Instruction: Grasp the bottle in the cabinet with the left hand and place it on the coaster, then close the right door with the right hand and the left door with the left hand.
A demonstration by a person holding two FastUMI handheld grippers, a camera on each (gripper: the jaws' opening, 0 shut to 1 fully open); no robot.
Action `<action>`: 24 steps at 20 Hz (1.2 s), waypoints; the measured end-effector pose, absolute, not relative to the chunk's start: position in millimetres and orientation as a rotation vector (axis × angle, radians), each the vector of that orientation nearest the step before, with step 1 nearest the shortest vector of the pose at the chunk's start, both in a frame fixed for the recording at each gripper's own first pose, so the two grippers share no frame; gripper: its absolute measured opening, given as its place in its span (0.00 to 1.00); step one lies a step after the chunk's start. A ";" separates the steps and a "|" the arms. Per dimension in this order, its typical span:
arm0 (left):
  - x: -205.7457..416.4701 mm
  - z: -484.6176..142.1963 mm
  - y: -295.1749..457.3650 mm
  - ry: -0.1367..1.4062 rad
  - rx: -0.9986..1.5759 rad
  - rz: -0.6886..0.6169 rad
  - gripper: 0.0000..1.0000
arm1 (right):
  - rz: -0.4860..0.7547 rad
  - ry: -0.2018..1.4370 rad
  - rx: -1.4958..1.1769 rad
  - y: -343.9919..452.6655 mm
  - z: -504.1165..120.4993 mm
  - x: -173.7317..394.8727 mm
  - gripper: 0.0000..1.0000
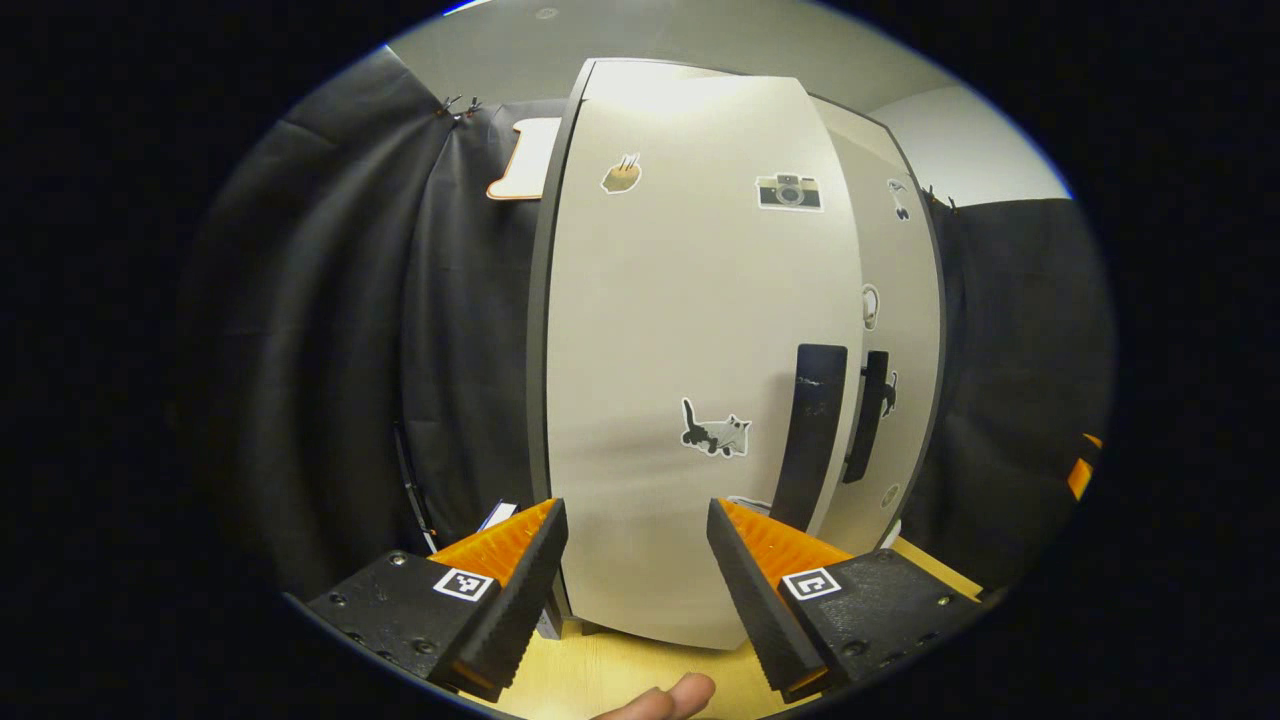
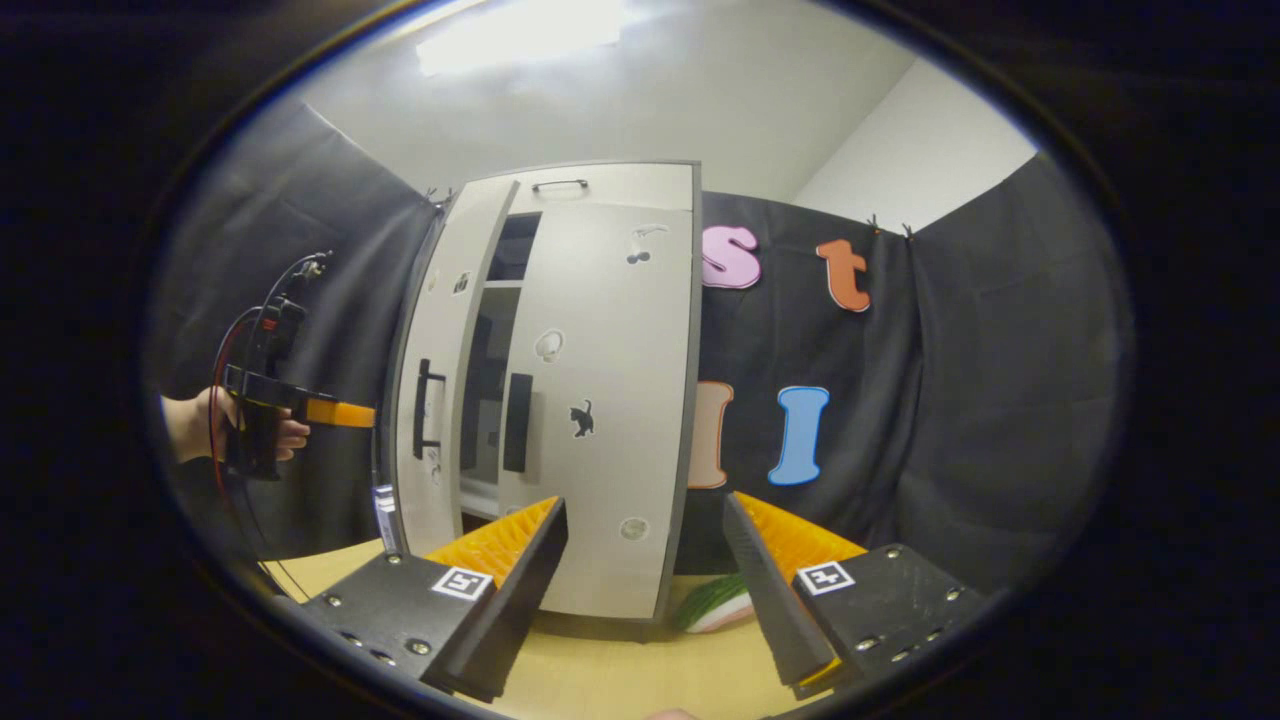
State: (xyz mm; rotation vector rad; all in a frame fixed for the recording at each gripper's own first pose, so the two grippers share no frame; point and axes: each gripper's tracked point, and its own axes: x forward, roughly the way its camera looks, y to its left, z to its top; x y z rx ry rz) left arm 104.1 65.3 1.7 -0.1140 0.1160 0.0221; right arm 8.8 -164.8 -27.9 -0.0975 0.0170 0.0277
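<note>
The left claw [image 1: 637, 570] stands released, its jaws spread and empty, close before the left door [image 1: 690, 400] of the cabinet [image 2: 560, 400]. That door is nearly shut, its dark handle [image 1: 812, 435] just beside the right door's handle [image 1: 868, 415]. The right claw [image 2: 645, 570] is likewise released and empty, set back from the right door [image 2: 610, 400], which is shut. Both doors carry stickers. The cabinet stands on the pale wooden surface [image 2: 620, 680]. Where the bottle is cannot be told.
</note>
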 end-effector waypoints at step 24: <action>8.6 20.0 19.9 0.087 -0.113 0.013 0.92 | 0.000 0.024 -0.071 -141.7 -1.2 -79.0 0.95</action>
